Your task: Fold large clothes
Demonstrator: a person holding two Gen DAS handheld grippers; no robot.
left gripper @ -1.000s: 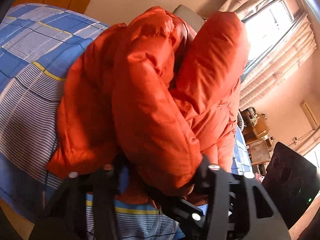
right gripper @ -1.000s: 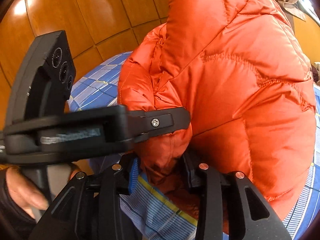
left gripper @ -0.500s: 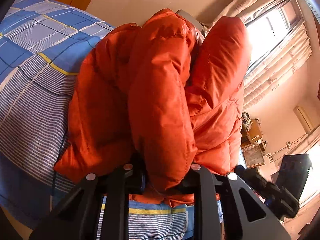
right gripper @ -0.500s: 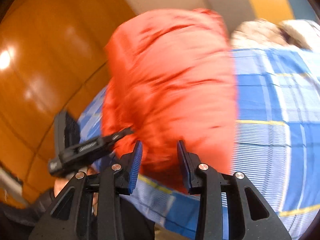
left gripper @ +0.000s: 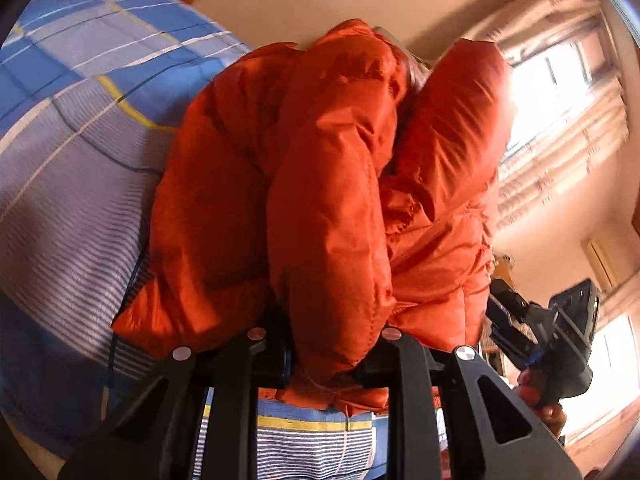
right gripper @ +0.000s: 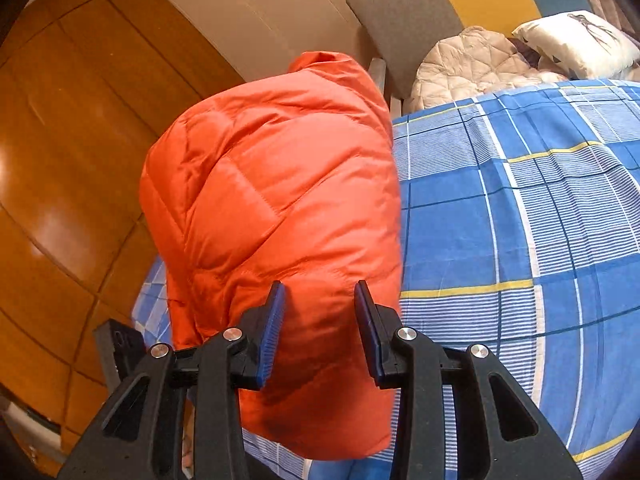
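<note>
Jaws of the left gripper (left gripper: 332,354) are clamped on a thick bulging fold of the orange down jacket (left gripper: 320,200), the padded roll squeezed between them and spilling over their tips. Jaws of the right gripper (right gripper: 320,332) stand parted, nothing pinched between their blue pads (right gripper: 272,332); the jacket's quilted surface lies just beyond and below them, and whether the pads brush the fabric cannot be told.

Largest in view is the bed, covered by a blue checked sheet (right gripper: 500,220) with white stripes and thin yellow lines. On it lies the jacket, bunched into a tall puffy heap near the bed's edge on the side of the glossy wooden wall panels (right gripper: 60,160). From the left wrist view it shows as several fat rolls pressed together; from the right wrist view it is one broad quilted mound (right gripper: 280,200).

Near the head of the bed a cream quilted garment (right gripper: 472,64) lies crumpled beside a white pillow (right gripper: 580,44), well apart from the jacket. A grey cushion (right gripper: 400,12) leans against the wall behind.

Pale curtains (left gripper: 560,120) hang at a bright window in the left wrist view, where the right gripper also shows at the lower right.
</note>
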